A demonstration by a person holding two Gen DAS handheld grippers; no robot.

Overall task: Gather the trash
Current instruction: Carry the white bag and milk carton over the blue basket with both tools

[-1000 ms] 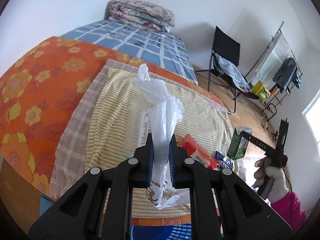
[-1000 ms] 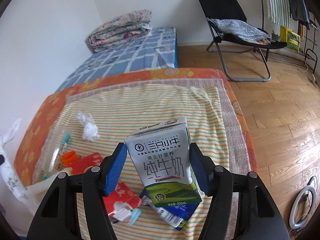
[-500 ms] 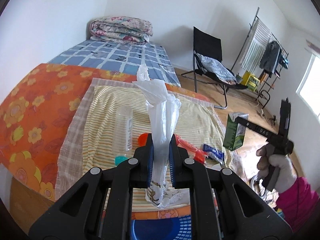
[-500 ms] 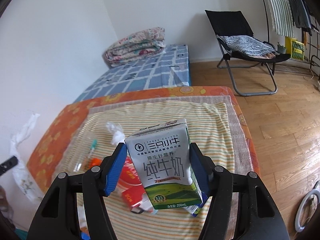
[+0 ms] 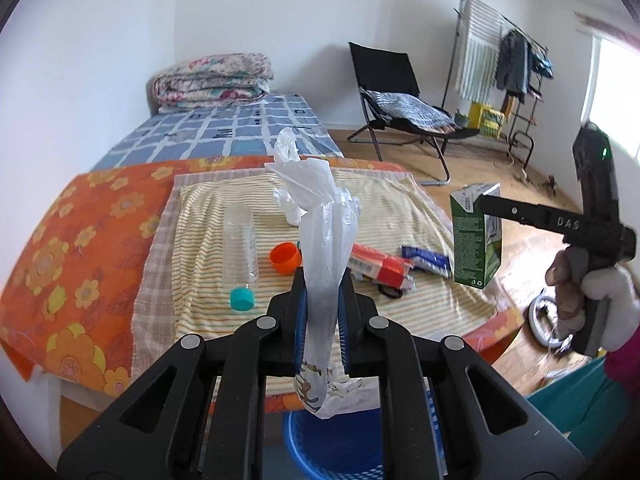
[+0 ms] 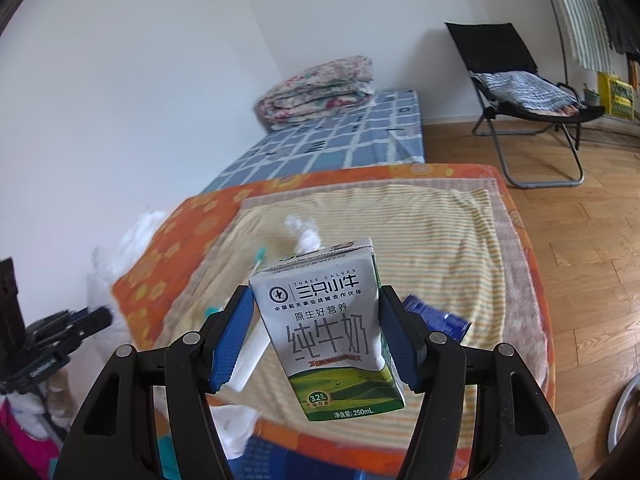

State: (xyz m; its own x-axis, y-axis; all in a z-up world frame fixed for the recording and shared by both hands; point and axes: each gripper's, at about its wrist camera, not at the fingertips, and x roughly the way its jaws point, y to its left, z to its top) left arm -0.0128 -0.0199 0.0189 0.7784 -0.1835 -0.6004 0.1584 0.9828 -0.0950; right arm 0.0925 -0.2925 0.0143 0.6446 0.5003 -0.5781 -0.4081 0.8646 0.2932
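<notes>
My left gripper [image 5: 321, 320] is shut on a crumpled white plastic bag [image 5: 320, 240], held above a blue basket [image 5: 332, 440] at the bed's near edge. My right gripper [image 6: 316, 332] is shut on a green and white milk carton [image 6: 332, 328], held in the air off the bed's near right corner; the carton also shows in the left wrist view [image 5: 476, 236]. On the striped cloth [image 5: 208, 248] lie a clear bottle [image 5: 240, 236], a teal cap [image 5: 242, 299], an orange cap [image 5: 285, 258], a red wrapper [image 5: 380, 266], a blue wrapper [image 5: 428, 258] and a white tissue [image 5: 285, 202].
An orange flowered sheet [image 5: 80, 240] covers the bed. A blue checked mattress [image 5: 224, 132] with a folded quilt [image 5: 212, 80] lies behind. A black folding chair [image 5: 392, 88] and a clothes rack [image 5: 500, 52] stand on the wooden floor at the right.
Both grippers have pulled back from the bed, toward its near edge, with the bag and carton still held. The blue basket has come into view below the left gripper.
</notes>
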